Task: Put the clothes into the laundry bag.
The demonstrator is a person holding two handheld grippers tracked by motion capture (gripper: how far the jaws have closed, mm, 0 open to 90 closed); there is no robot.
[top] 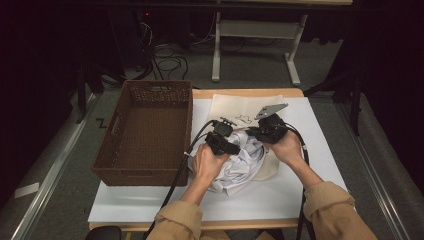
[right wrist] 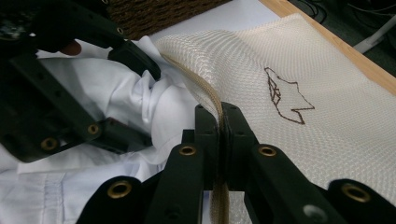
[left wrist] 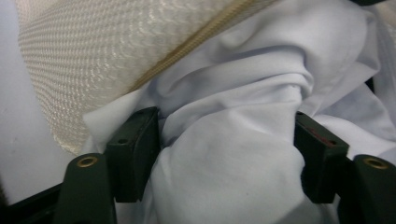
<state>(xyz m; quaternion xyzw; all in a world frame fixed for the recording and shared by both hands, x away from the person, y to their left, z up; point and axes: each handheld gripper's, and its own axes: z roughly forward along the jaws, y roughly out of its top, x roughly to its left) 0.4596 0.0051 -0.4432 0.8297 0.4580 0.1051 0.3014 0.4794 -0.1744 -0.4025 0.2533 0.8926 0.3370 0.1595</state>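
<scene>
White shirt (left wrist: 233, 154) sits between wide left gripper (left wrist: 229, 158) jaws; right gripper (right wrist: 219, 140) pinches mesh bag (right wrist: 317, 84) rim, holding mouth open for stuffing.

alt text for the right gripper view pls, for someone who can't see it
The right hand-held gripper is shut on the zippered edge of a cream mesh laundry bag bearing a small brown stitched outline. To its left, the left hand-held gripper straddles a bunched white garment, jaws apart. A brown wicker basket stands beyond them.
</scene>
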